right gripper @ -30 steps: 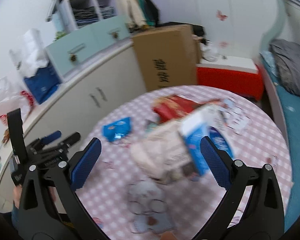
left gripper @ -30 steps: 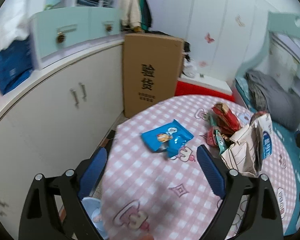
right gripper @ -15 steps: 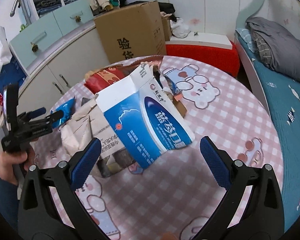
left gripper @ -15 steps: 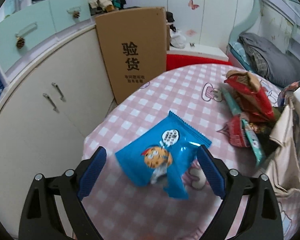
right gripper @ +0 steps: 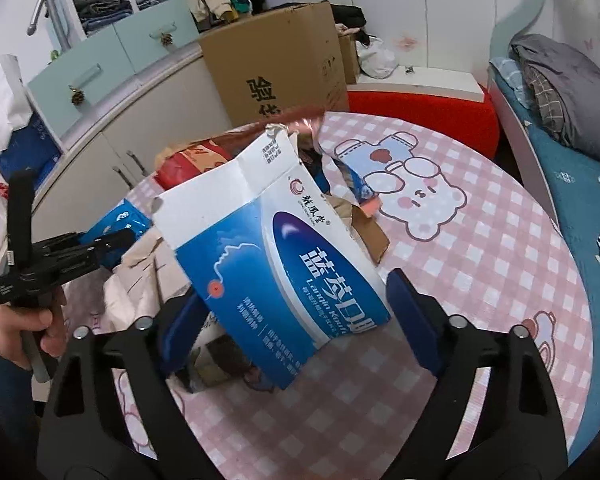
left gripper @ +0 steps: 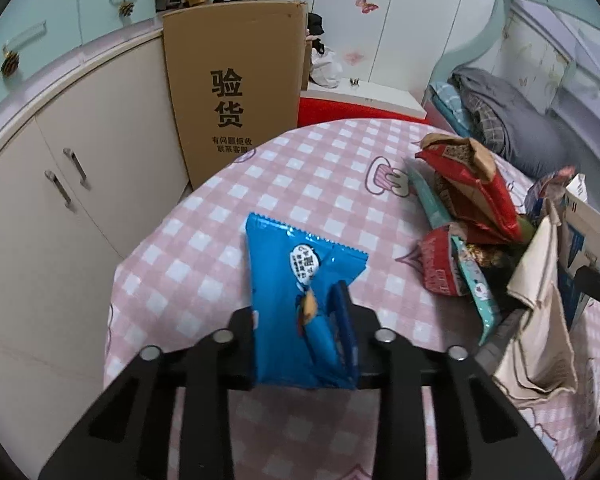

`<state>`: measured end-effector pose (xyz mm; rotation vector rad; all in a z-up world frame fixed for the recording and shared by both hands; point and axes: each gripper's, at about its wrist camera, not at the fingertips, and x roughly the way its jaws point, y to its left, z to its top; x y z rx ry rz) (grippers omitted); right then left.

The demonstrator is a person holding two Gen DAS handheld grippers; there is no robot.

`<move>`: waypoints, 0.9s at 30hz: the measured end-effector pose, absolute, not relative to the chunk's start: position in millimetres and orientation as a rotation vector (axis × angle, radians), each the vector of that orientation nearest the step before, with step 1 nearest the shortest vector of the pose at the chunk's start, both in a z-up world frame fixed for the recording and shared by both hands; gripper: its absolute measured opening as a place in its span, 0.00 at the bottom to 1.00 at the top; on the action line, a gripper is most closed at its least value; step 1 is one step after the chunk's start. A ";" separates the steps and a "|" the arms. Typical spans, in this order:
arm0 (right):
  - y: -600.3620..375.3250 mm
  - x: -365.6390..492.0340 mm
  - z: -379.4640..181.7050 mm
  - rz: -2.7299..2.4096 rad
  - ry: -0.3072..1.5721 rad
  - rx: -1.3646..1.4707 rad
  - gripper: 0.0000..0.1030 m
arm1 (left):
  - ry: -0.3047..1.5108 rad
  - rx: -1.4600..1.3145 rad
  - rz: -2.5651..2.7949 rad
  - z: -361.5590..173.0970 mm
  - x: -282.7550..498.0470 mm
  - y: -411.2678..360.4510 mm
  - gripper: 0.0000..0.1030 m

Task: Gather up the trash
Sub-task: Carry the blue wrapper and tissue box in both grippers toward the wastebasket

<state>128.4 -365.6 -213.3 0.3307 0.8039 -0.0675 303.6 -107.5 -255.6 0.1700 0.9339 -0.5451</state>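
Fingers of the left gripper (left gripper: 300, 320) are pressed nearly together on the near end of a blue cookie wrapper (left gripper: 300, 280), which stands up out of the grip over the near left part of the pink checked tablecloth (left gripper: 300, 176). To its right lies the pile of trash: a red snack bag (left gripper: 472, 188) with a torn brown top at the far side, a teal wrapper (left gripper: 428, 200) just beside it, a small red packet (left gripper: 440, 268) nearer, and crumpled beige paper (left gripper: 536, 320) at the near right, all touching or overlapping.

From the right wrist view, the right gripper (right gripper: 296, 320) has its fingers set widely apart on either side of the lower end of a blue and white carton (right gripper: 280, 264) that leans tilted against the pile. Whether the pads actually press the carton I cannot tell; the left pad sits close to it and the right pad appears just beside its corner. At the left of that view the person's left hand (right gripper: 20, 328) grips the handle of the other tool.

Beyond the table's far left edge stands a brown cardboard box (left gripper: 236, 92) against a white cabinet (left gripper: 80, 152). A red stool (right gripper: 420, 116) sits at the far side, and a bed (right gripper: 572, 184) with grey bedding runs along the right.
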 end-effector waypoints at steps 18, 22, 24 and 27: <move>-364.2 97.0 -195.7 -0.040 0.751 0.375 0.12 | 0.856 0.039 -0.597 -231.5 254.0 -88.2 0.05; -364.5 85.9 -187.4 -0.035 0.721 0.391 0.10 | 0.824 0.018 -0.594 -217.8 241.6 -81.6 0.04; -363.4 82.1 -183.4 -0.029 0.708 0.399 0.10 | 0.811 0.009 -0.591 -212.7 234.6 -78.0 0.04; -361.6 77.1 -175.0 -0.028 0.685 0.399 0.09 | 0.784 -0.004 -0.583 -202.3 225.3 -68.7 0.05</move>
